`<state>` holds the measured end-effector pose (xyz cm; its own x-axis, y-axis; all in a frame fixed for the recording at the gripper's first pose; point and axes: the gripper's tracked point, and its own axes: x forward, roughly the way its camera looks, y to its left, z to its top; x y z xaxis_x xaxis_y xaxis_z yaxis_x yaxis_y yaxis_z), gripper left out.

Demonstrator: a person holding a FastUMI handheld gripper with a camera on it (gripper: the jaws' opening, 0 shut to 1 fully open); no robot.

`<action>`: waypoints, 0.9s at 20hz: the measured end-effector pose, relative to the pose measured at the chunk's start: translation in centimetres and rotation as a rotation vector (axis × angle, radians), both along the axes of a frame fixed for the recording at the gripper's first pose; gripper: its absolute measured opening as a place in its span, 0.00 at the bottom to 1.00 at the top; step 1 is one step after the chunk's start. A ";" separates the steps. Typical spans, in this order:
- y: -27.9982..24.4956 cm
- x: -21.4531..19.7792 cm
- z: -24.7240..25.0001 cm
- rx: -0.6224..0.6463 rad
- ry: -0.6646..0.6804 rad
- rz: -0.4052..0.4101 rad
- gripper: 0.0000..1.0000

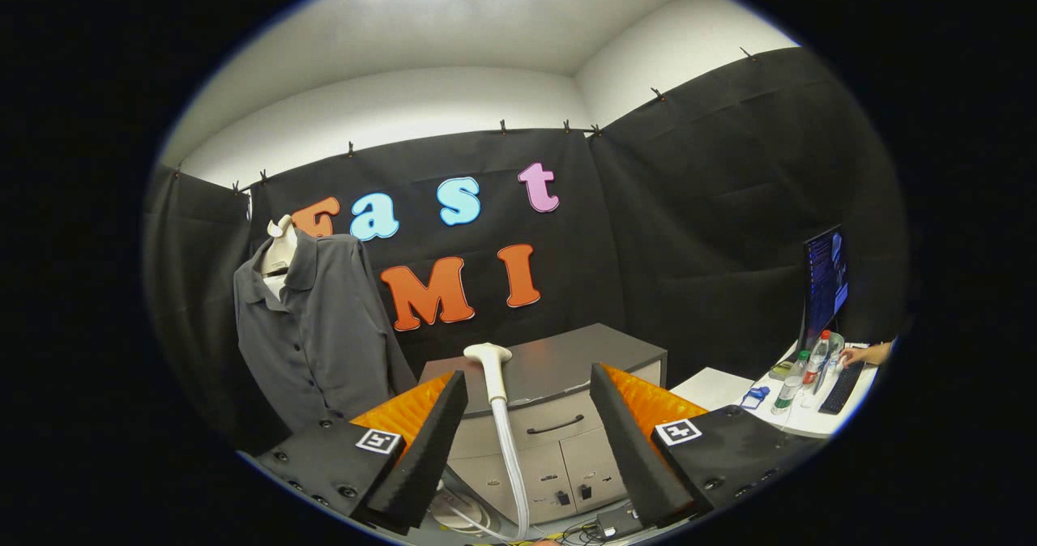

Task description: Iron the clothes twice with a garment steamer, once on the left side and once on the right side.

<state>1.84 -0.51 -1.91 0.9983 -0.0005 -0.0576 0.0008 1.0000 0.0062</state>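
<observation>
Grey cabinet (559, 368) ahead, white steamer wand (494, 376) upright at its front edge, between your gripper (527, 432) fingers, spread wide, ungrasped. Dark grey shirt (320, 327) hangs left of it. Step looks like pickup: advance, clamp the handle.

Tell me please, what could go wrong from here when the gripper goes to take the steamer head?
1. The gripper is open, with the steamer head standing upright between and just beyond the fingers; closing off-centre could probably tip it or knock it away.
2. The hose hangs down to the cables below; lifting may snag it.
3. The grey shirt hangs off to the side of the cabinet; the hose might pull tight on the way there.
</observation>
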 end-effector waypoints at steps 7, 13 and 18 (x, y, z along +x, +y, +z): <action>1.8 2.8 -1.9 -0.013 0.048 -0.006 0.98; 5.3 7.2 -4.3 -0.023 0.090 -0.011 0.98; 8.3 10.4 -6.6 -0.023 0.133 -0.018 0.98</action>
<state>12.28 7.76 -8.54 0.9817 -0.0214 -0.1895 0.0183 0.9997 -0.0182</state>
